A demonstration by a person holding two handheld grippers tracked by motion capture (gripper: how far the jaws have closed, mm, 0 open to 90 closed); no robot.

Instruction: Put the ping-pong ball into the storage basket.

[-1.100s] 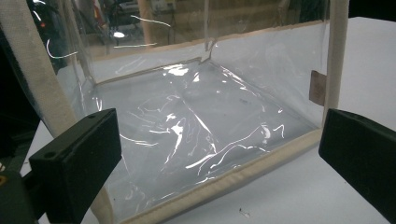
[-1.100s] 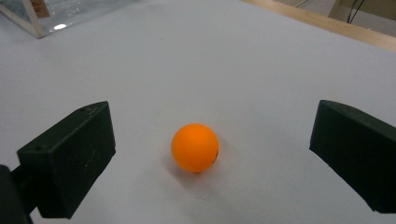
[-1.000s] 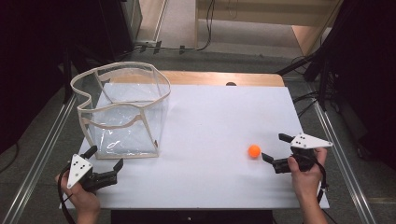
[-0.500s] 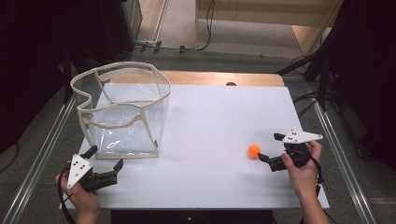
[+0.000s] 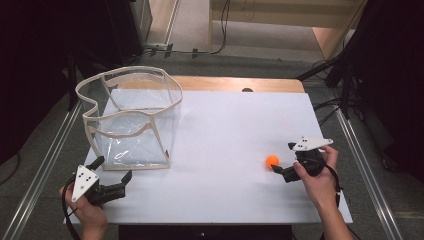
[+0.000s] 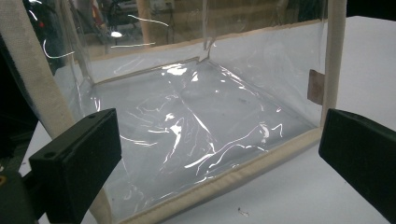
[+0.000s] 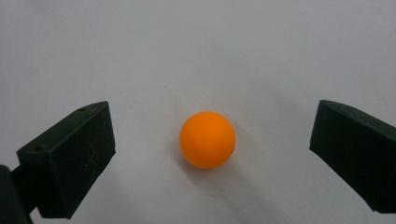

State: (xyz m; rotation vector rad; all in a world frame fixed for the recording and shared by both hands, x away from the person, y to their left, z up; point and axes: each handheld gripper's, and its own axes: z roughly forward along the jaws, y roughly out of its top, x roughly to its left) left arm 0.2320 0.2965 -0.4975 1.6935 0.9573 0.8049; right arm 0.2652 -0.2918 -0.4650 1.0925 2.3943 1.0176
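Orange ball (image 5: 272, 160) lay on white table (image 5: 225, 130), right of middle, well apart from clear bag (image 5: 131, 120). Right gripper (image 5: 285, 161) sat just beside ball, jaws spread, nothing pinched. Left gripper (image 5: 111, 173) waited near bag's front, jaws spread too. Grasp not yet made; lift and drop into bag likely left.

no readable text anywhere.
small brownish tag (image 6: 315, 87) on the clear bag's (image 6: 196, 121) side seam, too blurred to read; no lettering or numbers on the orange ball (image 7: 207, 139) or white table (image 5: 235, 130).
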